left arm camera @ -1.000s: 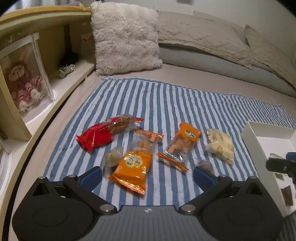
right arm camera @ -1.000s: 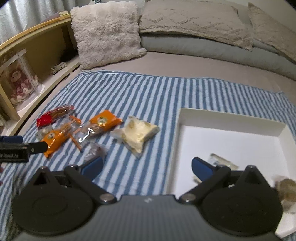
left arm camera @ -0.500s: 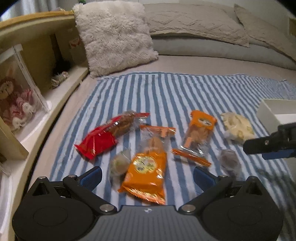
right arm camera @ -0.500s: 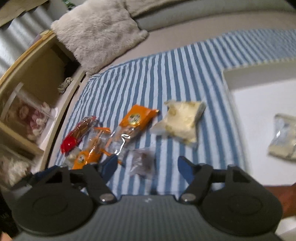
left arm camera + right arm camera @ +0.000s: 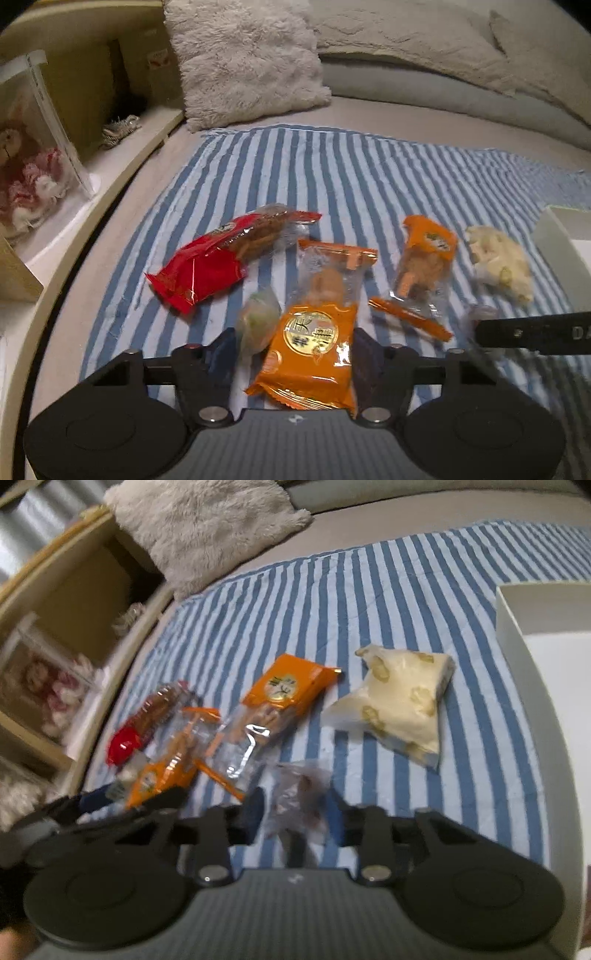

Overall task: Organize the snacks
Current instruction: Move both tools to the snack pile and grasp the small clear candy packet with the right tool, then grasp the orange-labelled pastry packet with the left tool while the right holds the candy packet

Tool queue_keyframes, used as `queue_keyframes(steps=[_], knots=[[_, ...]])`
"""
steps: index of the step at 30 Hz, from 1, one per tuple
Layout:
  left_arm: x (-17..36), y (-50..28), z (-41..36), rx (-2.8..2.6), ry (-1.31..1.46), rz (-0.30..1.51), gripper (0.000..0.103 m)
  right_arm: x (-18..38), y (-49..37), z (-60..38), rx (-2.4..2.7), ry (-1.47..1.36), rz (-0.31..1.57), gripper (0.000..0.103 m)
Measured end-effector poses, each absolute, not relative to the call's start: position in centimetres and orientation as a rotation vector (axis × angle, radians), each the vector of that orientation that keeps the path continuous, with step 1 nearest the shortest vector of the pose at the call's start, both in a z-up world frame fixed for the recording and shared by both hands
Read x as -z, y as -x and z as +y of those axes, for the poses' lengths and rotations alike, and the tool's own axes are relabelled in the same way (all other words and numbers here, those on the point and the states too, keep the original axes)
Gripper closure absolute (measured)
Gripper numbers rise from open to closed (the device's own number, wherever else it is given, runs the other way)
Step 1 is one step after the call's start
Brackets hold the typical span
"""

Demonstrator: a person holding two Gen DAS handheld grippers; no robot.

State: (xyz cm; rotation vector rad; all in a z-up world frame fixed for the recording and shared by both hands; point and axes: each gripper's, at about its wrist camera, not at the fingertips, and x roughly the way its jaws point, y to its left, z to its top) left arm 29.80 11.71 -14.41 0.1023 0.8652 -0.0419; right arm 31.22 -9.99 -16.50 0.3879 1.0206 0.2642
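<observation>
In the left wrist view my left gripper (image 5: 293, 354) is low in the centre of the frame. Its two fingers are partly drawn in around an orange snack pack (image 5: 312, 332) and a small pale green snack (image 5: 256, 323); whether they press on these I cannot tell. Above, a little to the left, lies a red snack pack (image 5: 210, 269). To the right of the centre is a second orange pack (image 5: 424, 266) with a clear lower part, and further right a cream wrapped snack (image 5: 498, 266). All lie on a blue and white striped cloth (image 5: 332, 173). At the right edge shows a wall of the white box (image 5: 557, 251).

In the right wrist view my right gripper (image 5: 295, 819) sits at the bottom centre. Its fingers are narrowed around a small clear packet with a dark snack (image 5: 299, 797); the picture is blurred there, so I cannot tell if they already clamp it. The cream snack lies in the upper right part of the cloth, just beside the white box at the right edge.

A fluffy grey pillow (image 5: 243, 62) is at the top left, next to a wooden shelf (image 5: 92, 74).
</observation>
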Motion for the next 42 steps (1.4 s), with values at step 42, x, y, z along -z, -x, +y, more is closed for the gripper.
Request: queue_keyframes(steps=[42], knots=[[14.4,-32.0,7.4,-0.054,-0.048,1.023,0.059,11.9,-28.2,-13.1,-0.296,-0.317,0.975,0.072]])
